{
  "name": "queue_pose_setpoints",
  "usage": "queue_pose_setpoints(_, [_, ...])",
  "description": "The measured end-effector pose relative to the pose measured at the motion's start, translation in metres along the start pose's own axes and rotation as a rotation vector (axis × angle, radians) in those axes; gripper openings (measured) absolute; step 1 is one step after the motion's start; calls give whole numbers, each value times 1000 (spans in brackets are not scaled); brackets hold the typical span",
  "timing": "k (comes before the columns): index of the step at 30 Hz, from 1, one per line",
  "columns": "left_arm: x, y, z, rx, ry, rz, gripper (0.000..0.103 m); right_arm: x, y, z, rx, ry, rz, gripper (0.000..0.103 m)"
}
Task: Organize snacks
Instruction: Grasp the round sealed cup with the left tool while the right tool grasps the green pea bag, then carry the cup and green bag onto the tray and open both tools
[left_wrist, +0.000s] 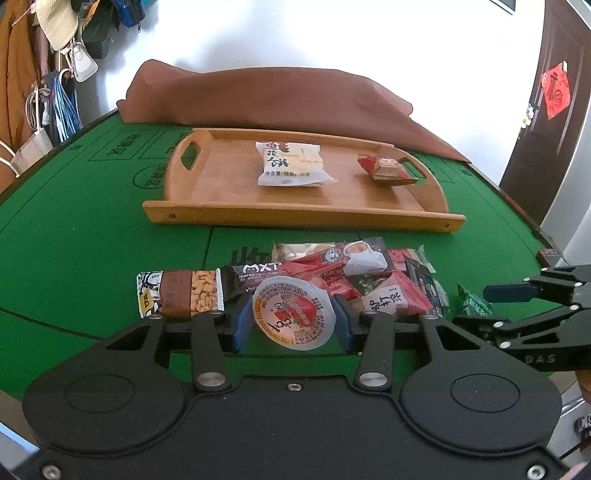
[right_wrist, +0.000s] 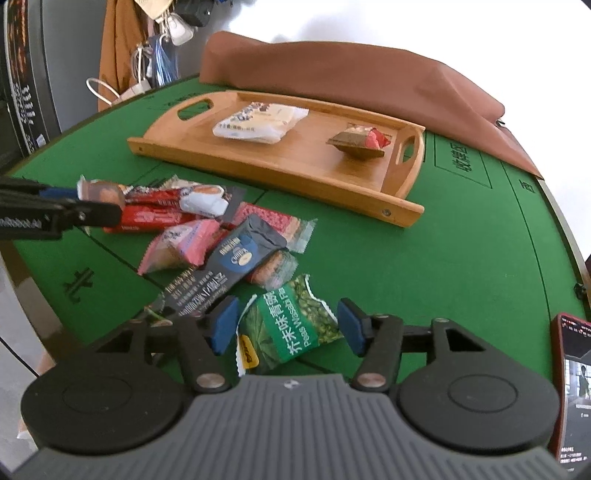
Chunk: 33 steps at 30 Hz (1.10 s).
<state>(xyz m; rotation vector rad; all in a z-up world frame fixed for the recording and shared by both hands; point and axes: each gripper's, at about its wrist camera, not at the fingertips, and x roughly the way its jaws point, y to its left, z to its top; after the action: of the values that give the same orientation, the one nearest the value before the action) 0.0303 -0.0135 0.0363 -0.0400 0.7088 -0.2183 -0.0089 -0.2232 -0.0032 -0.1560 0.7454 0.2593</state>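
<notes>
My left gripper (left_wrist: 291, 326) is shut on a round jelly cup (left_wrist: 293, 312) with a red and white lid, one blue pad on each side. Behind it lies a pile of snack packets (left_wrist: 351, 273) and a peanut bar (left_wrist: 181, 297). My right gripper (right_wrist: 288, 326) is open around a green wasabi peas packet (right_wrist: 291, 325) that lies on the green felt; its pads do not press it. A wooden tray (left_wrist: 295, 218) beyond the pile holds a white pastry packet (left_wrist: 291, 164) and a red candy on a small dark dish (left_wrist: 388, 170).
A brown cloth (left_wrist: 277, 96) is heaped behind the tray. A phone (right_wrist: 574, 387) lies at the table's right edge near my right gripper. Coats and bags (left_wrist: 55, 92) hang past the left edge. Bare green felt (right_wrist: 443, 251) lies right of the pile.
</notes>
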Motion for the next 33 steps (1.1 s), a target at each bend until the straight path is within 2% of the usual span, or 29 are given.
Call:
queue_pose_setpoints(3, [-1,-1,0,4,-2,-3,43,4,0,-3,-3,3,-8,71])
queue_pose_setpoints(4, [-1,-1,0,4,-2,-2,43,4,-1,-3,8,4,7,60])
queue_pose_setpoints(15, [0,-3,4,9,-3,-9,43,-6,-2,5,66,-7,28,45])
queue_pose_setpoints(17, [-1,-3,5,9,-8,-9,43,-9,-1,7,68,-15,34,37])
queue_pose_setpoints(26, [-2,-2,9,8,-20,-13,43,-17,2,17,70,-54,45,36])
queue_pose_setpoints(33, [2,-3,26,29,-43,-21,43,-19,0,34,80,-97,29,36])
